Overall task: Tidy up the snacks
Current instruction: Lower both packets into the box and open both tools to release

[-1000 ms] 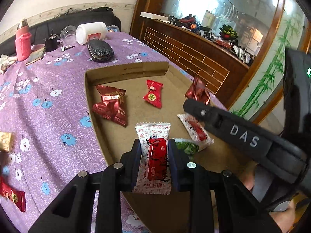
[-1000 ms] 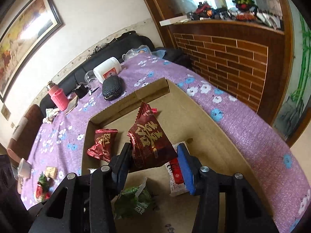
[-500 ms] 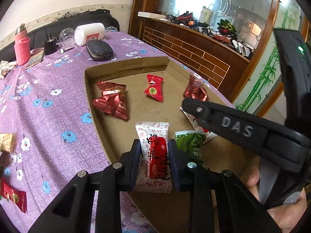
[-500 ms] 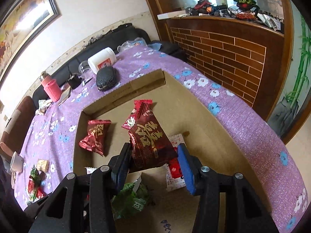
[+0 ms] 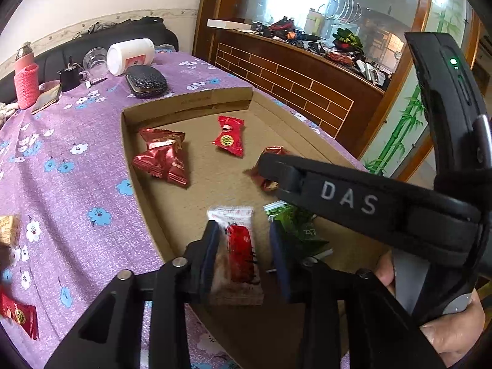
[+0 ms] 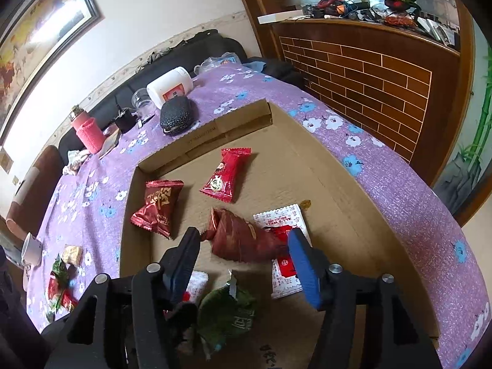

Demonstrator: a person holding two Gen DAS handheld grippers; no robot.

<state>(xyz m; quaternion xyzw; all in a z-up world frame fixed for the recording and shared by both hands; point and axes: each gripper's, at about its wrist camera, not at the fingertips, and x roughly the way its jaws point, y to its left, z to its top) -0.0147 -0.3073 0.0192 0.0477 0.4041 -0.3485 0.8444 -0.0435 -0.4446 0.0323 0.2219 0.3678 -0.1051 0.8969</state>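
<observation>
Over the cardboard tray (image 5: 184,104) on the purple flowered counter (image 5: 61,184), both grippers were letting go of snacks. The left gripper (image 5: 243,246) had just been opening; the white-and-red packet (image 5: 238,252) sat between its pads, blurred, with a gap showing on the right side, so it looked released and dropping into the tray's near corner. The right gripper (image 6: 243,255) had also just been opening, its jaws standing wide, and the dark red pouch (image 6: 243,240) between them was blurred and clear of both pads, apparently falling toward the tray floor.

So the step in hand was the drop of two snacks into the tray. The next move, I judge, calls for lifting both grippers clear and reaching out to the loose snacks left on the cloth: a red packet (image 5: 18,319) and a tan one (image 5: 7,230) at the left edge of the left wrist view.

Already in the tray lay two red foil pouches (image 5: 163,156), a bright red candy packet (image 5: 229,136), a green packet (image 6: 227,310) and another white-and-red packet (image 6: 284,246). Beyond the tray stood a black pouch (image 5: 146,81), a white jar (image 5: 130,55) on its side, a clear cup (image 5: 93,61) and a pink bottle (image 5: 26,80). The grippers worked close together, so crossing arms could get in the way.
</observation>
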